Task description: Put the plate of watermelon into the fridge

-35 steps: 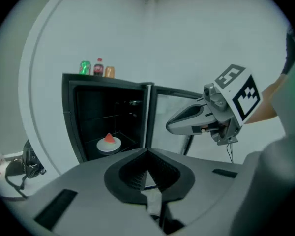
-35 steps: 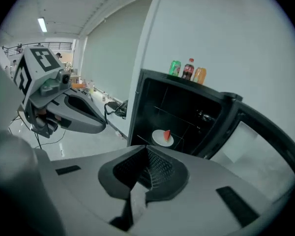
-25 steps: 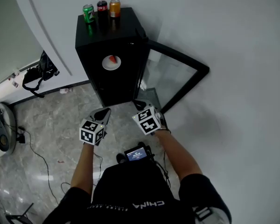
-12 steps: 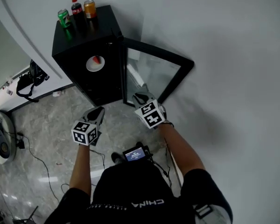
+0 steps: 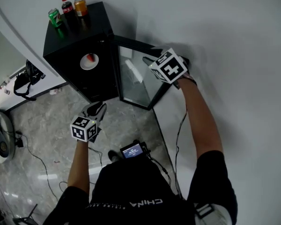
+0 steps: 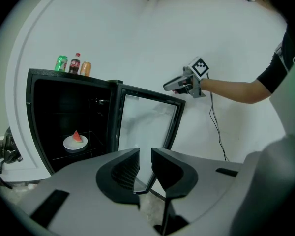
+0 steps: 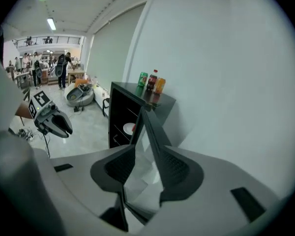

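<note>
The plate of watermelon [image 5: 89, 61] is seen on a shelf inside the fridge [image 5: 70, 36], at eleven o'clock in the head view, right where the task wants it. The door [image 5: 133, 78] is stood open at twelve. The right gripper [image 5: 149, 61] is set at its outer edge, jaws just spread, the edge framed between them but not pinched, probably so it can be swung shut. The left gripper [image 5: 97, 109], at eight o'clock, is kept clear, jaws just parted, nothing between.

Drinks: green drinks can [image 5: 53, 17], dark cola bottle with a red label [image 5: 67, 7] and orange drinks can [image 5: 80, 6], upright in a tight row.
Floor: glossy grey marbled tile [image 5: 47, 121].
Bag: black strapped bag [image 5: 24, 78], lying at the wall's foot.
Wall: plain white wall [image 5: 234, 36].
Screen: small black device with a lit display [image 5: 132, 150].
Background: people standing [image 7: 59, 65] in a far, bright hall.
</note>
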The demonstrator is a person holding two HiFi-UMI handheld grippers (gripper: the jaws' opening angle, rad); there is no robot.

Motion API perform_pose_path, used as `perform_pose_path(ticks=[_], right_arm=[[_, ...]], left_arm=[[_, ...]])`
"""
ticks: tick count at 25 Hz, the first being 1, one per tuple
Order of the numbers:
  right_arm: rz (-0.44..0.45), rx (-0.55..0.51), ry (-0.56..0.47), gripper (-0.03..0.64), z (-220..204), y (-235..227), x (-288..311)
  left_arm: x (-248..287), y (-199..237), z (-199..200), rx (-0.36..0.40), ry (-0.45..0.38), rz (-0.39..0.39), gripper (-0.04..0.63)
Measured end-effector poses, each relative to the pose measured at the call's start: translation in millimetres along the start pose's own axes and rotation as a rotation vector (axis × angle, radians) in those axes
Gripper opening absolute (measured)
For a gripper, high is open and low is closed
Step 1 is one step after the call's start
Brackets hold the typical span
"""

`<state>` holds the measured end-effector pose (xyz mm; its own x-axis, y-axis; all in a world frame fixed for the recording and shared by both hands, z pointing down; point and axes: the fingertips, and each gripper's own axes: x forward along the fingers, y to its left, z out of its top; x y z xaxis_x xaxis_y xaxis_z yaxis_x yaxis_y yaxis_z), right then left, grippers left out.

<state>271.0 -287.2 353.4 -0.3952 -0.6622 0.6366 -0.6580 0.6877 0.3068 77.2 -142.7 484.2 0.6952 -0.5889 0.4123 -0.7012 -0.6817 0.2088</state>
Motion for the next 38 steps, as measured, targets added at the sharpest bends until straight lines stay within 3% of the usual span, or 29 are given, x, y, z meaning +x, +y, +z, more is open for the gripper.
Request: perform_pose_path(ticks=[3, 8, 13, 19, 27, 38], right_arm=[[0.034, -0.045, 0.102, 0.159, 5, -27, 8], [0.150, -0.082, 0.234, 0.181, -5, -35, 26], [0.231, -0.011, 0.252, 0.196, -11, -41, 36], [0.307, 0.009, 0.295, 0.196, -18, -41, 42], [0.376, 0.047, 0.322, 0.196, -18, -36, 43], [0.469, 0.217, 0.249, 0.196, -6, 26, 15]], left_arm=[[11, 0, 20, 0.021, -0.002, 0.018, 0.061], [43, -3, 84, 0.111, -0.031, 0.023, 0.061], [93, -25, 156, 0.222, -0.048, -0.040, 0.061], [158, -36, 206, 0.264, -0.022, -0.052, 0.061], [182, -39, 207, 0.279, 0.015, -0.042, 0.061], [117, -52, 151, 0.266, 0.027, -0.077, 0.061]])
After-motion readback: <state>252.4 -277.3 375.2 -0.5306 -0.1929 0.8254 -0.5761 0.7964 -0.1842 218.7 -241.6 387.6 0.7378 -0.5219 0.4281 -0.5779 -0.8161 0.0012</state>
